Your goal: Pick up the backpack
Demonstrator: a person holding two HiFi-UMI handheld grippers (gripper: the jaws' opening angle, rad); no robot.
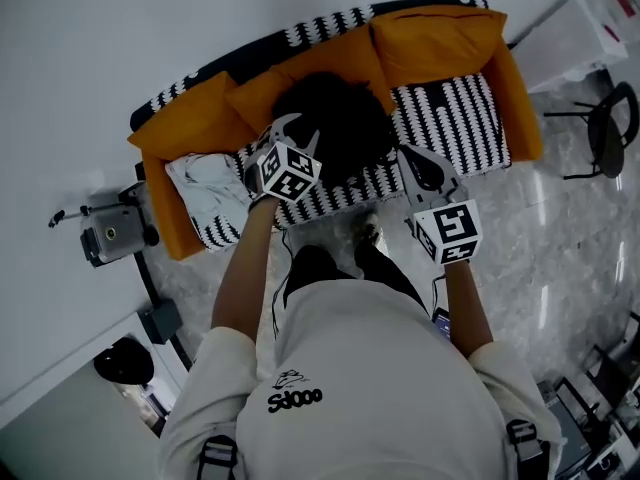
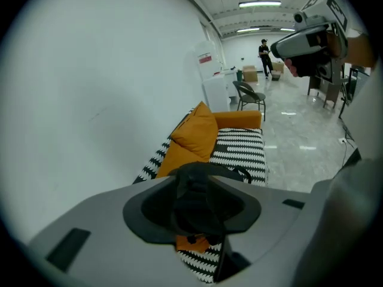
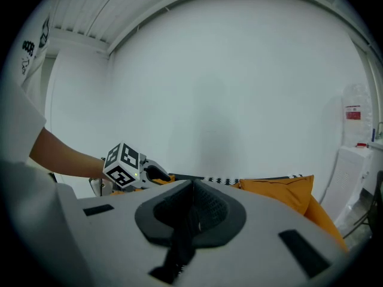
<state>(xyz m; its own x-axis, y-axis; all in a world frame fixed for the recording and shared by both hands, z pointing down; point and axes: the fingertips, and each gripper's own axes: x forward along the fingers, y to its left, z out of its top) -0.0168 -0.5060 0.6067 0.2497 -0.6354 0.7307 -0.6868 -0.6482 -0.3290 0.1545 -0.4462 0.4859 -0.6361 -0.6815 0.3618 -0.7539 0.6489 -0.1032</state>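
With the black backpack [image 1: 335, 118] lying mid-seat on the sofa [image 1: 455, 108], just ahead of the spread left tongs [image 1: 300, 131] and the empty right tongs [image 1: 408, 156], pressed together, the best move is probably to lower the spread pair over a strap loop, not bulky fabric, before closing.

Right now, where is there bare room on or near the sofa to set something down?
Free: the striped seat between the backpack and the right orange arm; also the floor in front of that end. Crowded: the seat's left end, where a white cloth lies.
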